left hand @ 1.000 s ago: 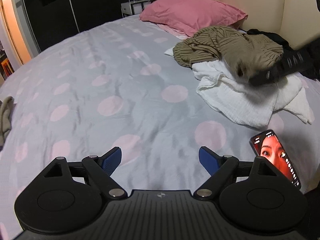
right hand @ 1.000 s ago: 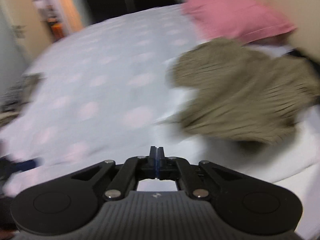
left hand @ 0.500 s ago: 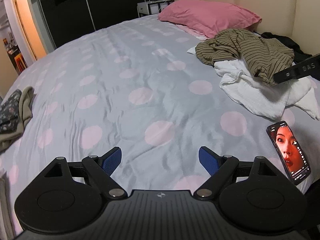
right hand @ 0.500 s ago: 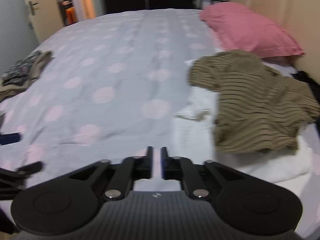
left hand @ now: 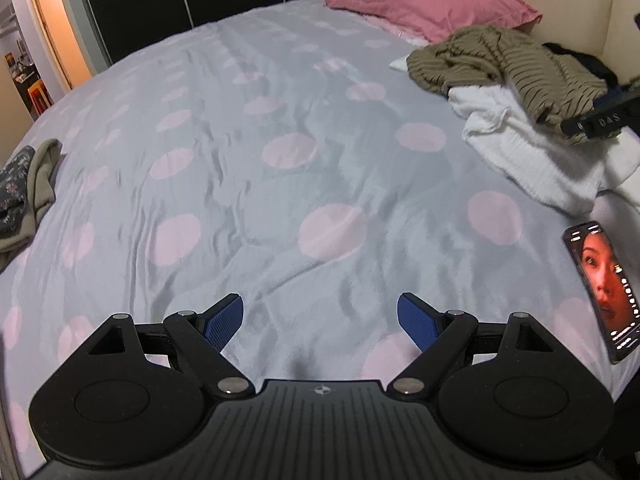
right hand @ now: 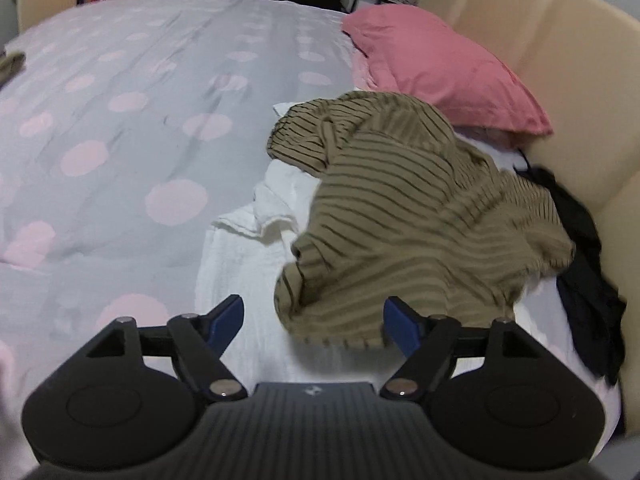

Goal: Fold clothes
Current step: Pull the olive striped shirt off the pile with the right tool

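Observation:
An olive striped top (right hand: pixel 400 208) lies crumpled over a white garment (right hand: pixel 248 248) near the headboard. My right gripper (right hand: pixel 314 322) is open just above the top's near hem, which sits between its blue pads without being gripped. In the left wrist view the same striped top (left hand: pixel 508 64) and white garment (left hand: pixel 532 160) sit at the far right, with the right gripper's black body (left hand: pixel 600 118) over them. My left gripper (left hand: pixel 320 322) hangs open over the bare spotted bedspread (left hand: pixel 280 160), holding nothing.
A pink pillow (right hand: pixel 440 68) leans against the cream headboard (right hand: pixel 560 92). A black garment (right hand: pixel 584 264) lies by the headboard. A lit phone (left hand: pixel 604 288) rests at the bed's right edge. More clothes (left hand: pixel 24 188) are heaped at the left edge.
My right gripper went from shut to wide open and moved in over the striped top's hem. The left gripper stayed open while its view shifted slightly across the bed.

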Action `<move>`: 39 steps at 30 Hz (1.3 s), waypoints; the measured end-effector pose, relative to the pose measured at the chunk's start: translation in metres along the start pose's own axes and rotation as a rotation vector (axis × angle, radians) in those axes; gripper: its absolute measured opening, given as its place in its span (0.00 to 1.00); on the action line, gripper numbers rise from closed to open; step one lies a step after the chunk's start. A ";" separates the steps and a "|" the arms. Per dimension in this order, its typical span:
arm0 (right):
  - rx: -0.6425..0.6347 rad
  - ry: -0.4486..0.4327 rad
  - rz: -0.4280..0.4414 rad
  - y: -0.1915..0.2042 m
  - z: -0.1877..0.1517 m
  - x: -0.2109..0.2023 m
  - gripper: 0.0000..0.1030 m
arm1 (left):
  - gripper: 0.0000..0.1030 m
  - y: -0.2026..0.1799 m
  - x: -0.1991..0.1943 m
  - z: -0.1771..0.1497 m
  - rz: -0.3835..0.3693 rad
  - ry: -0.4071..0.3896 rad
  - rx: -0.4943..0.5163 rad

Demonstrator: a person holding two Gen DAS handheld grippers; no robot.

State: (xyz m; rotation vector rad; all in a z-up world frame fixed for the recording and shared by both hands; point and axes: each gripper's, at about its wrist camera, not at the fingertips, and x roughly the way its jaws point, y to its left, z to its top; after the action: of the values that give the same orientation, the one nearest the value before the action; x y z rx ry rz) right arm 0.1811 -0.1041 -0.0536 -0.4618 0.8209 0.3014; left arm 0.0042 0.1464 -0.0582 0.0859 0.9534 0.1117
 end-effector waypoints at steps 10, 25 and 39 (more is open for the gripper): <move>-0.021 -0.010 -0.112 -0.004 0.019 0.043 0.31 | 0.83 0.011 0.040 -0.005 0.006 0.081 -0.030; 0.096 -0.094 0.144 -0.005 0.043 -0.018 0.07 | 0.83 0.003 0.017 0.003 -0.001 0.032 -0.015; -0.087 -0.190 0.566 0.113 0.060 -0.148 0.07 | 0.83 0.027 -0.065 0.001 0.053 -0.108 -0.003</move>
State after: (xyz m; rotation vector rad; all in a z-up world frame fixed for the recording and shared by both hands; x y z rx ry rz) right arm 0.0746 0.0109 0.0625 -0.2670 0.7421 0.8942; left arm -0.0336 0.1649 -0.0014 0.1131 0.8430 0.1557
